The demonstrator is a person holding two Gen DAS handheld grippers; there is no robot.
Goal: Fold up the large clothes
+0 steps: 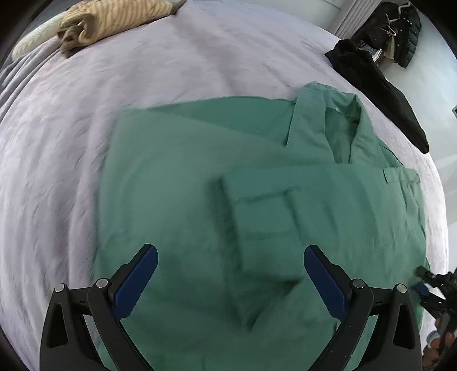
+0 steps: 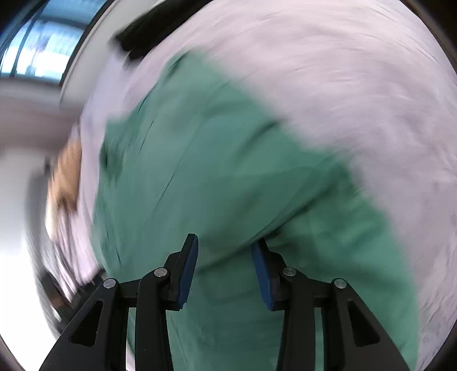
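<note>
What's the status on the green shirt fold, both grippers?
Left gripper open, empty, above green shirt. Right gripper open over shirt fabric, nothing pinched. Shirt partly folded on bed. Black garment at bed edge, clear of shirt.

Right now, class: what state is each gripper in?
Left gripper: open wide, holding nothing, above the green shirt.
Right gripper: open, green shirt fabric between its fingers, not clamped.

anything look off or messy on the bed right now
Nothing damaged or spilled. The green collared shirt lies partly folded on the lilac bedspread, one sleeve laid across its front. A black garment hangs over the far edge, and a tan striped cloth sits bunched.
</note>
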